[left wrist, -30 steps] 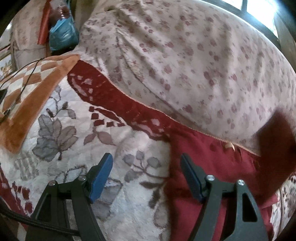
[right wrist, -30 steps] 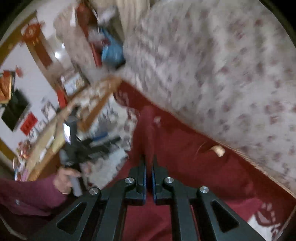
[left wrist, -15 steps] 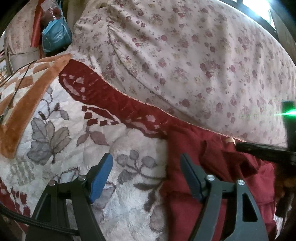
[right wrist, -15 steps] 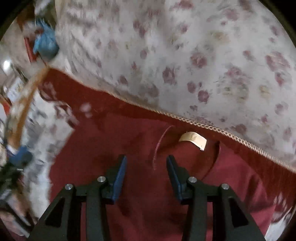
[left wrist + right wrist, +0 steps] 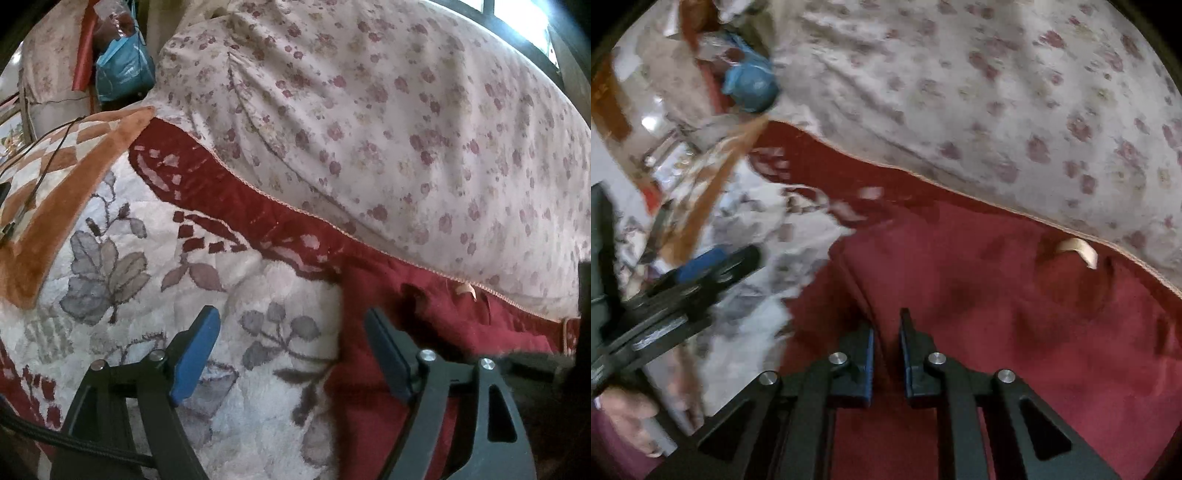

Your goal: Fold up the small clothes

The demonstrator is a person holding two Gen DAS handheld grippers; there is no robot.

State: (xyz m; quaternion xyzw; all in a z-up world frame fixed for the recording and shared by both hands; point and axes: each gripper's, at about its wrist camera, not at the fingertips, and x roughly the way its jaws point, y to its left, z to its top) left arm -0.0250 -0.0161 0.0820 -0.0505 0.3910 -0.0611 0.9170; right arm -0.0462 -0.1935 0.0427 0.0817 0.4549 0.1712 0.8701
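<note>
A dark red garment (image 5: 436,332) lies spread on a floral fleece blanket (image 5: 229,295), its collar with a cream label (image 5: 1078,249) toward the flowered pillow. My left gripper (image 5: 291,354) is open and empty, hovering over the garment's left edge, right finger over red cloth, left finger over the blanket. My right gripper (image 5: 886,336) hovers low over the garment (image 5: 997,314) with its jaws narrowed to a small gap; a fold edge of the cloth runs between the fingers. The left gripper also shows in the right wrist view (image 5: 683,288), held by a hand.
A big flowered pillow (image 5: 388,129) bulges behind the garment. An orange checked blanket (image 5: 55,177) with a thin cable lies at the left. A blue plastic bag (image 5: 122,70) sits at the back left.
My right gripper let go of the lifted cloth, opened, then narrowed again while swinging left over the garment. The garment now lies flat. My left gripper barely moved.
</note>
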